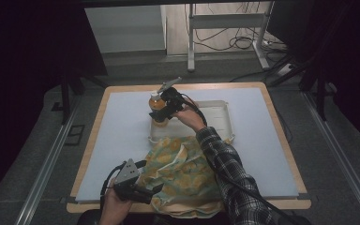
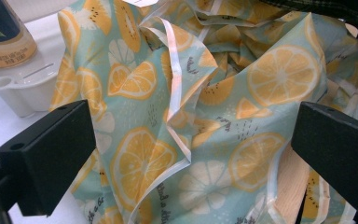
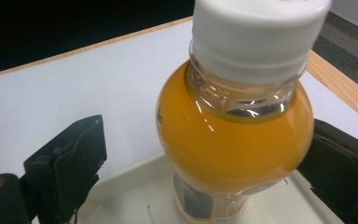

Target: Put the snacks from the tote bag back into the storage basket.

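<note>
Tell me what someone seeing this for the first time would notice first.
Probably the bottle of bright orange drink with a white cap, standing upright in the near left corner of the white tray at the far middle of the table. The right gripper sits around it, jaws open, a gap at one side. Next is the crumpled citrus-print bag at the near edge, with the left gripper open beside it.

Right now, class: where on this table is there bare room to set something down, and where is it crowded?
Free: the white mat left of the tray, the strip right of it, and the tray's right half. Crowded: the near middle under the lemon-print cloth, and the tray's left corner with the bottle.
</note>
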Motion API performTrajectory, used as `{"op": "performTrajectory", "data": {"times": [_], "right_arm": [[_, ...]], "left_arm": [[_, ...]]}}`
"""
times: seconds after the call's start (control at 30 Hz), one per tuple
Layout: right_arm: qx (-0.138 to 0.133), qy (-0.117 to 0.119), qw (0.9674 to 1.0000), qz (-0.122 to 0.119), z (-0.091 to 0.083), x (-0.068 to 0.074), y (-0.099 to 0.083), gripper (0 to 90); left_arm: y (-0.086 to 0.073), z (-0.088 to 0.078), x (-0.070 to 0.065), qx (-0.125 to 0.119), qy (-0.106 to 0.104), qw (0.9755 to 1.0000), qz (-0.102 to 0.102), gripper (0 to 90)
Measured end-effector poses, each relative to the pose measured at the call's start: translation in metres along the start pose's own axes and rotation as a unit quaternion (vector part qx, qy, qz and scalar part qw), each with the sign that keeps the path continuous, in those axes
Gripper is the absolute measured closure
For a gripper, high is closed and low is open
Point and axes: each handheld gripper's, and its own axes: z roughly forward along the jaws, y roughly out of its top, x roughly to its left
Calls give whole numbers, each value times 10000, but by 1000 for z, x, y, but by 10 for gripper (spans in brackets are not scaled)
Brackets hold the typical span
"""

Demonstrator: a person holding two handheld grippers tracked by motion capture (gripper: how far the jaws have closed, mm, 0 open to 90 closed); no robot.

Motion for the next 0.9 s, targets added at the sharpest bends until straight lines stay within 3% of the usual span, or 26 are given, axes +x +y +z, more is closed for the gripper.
{"op": "performTrajectory", "data": {"times": [0.9], "right_arm": [[-151,-71,9999,-11,-28,4,3,44]], "left_arm": [[0,1,-1,40,36,10000,75,0]]}}
